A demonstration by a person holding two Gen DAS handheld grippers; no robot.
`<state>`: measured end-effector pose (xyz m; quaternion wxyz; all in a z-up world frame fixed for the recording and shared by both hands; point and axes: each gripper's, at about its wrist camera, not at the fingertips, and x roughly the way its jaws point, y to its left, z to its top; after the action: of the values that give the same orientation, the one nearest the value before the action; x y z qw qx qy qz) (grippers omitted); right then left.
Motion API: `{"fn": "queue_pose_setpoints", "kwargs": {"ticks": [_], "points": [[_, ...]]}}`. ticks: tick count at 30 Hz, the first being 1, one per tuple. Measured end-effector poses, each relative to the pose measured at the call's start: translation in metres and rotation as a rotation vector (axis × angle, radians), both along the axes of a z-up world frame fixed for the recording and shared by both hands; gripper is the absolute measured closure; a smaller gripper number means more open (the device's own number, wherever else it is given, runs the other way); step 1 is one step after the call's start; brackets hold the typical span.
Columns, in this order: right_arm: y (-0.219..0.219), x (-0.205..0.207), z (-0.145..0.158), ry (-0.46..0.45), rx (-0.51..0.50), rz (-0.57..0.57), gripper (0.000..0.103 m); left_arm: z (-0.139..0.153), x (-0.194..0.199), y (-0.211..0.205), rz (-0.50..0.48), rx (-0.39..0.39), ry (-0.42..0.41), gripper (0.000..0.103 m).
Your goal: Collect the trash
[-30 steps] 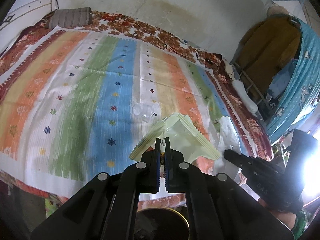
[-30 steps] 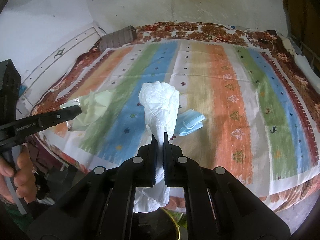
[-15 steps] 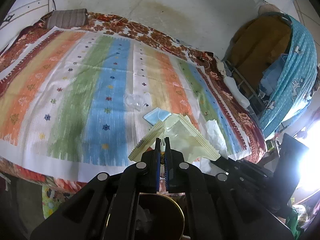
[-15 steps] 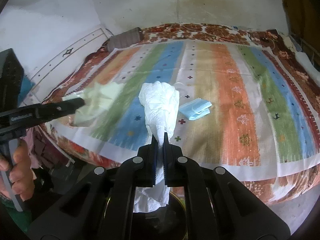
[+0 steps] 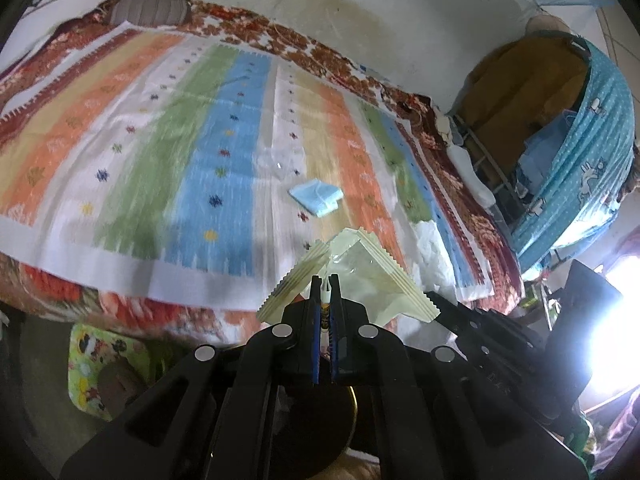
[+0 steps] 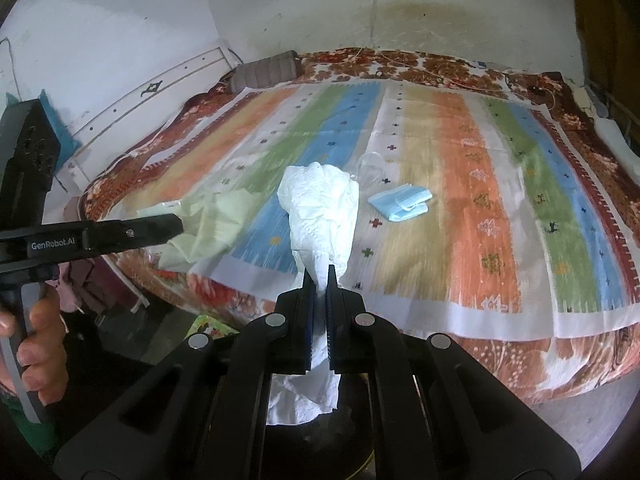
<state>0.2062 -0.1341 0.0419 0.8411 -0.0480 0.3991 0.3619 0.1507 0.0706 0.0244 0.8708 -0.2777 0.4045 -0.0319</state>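
Note:
My left gripper (image 5: 326, 280) is shut on a pale yellow-green plastic wrapper (image 5: 360, 276) with zigzag edges, held beyond the bed's near edge. My right gripper (image 6: 319, 274) is shut on a crumpled white tissue (image 6: 320, 208) that hangs down between its fingers. On the striped bedspread (image 6: 460, 208) lie a folded blue face mask (image 6: 400, 202) and a clear plastic cup (image 6: 370, 164). The mask (image 5: 316, 198) and the cup (image 5: 276, 162) also show in the left wrist view. Below both grippers a dark bin with a gold rim (image 5: 352, 412) shows. The left gripper (image 6: 176, 226) with its wrapper (image 6: 208, 220) appears at the left of the right wrist view.
A grey pillow (image 5: 152, 8) lies at the head of the bed by the white wall. A rack draped in blue cloth (image 5: 580, 152) stands to the right. A green patterned mat (image 5: 104, 364) lies on the floor by the bed. A hand (image 6: 36, 356) holds the left gripper's handle.
Both grippers have drawn back from the bed toward its near edge, still holding the wrapper and the tissue. The mask and cup now lie farther ahead, and the bin shows below.

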Motion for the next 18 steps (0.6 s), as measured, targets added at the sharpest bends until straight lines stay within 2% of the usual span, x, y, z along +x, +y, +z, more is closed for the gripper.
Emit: {"fn": "queue_pose_setpoints", "kwargs": {"ticks": [18], "points": [[-0.014,-0.035,-0.039,0.118,-0.058,0.008,0.099,-0.027,-0.032,-0.028,-0.020,0.040,0.093,0.099]]}}
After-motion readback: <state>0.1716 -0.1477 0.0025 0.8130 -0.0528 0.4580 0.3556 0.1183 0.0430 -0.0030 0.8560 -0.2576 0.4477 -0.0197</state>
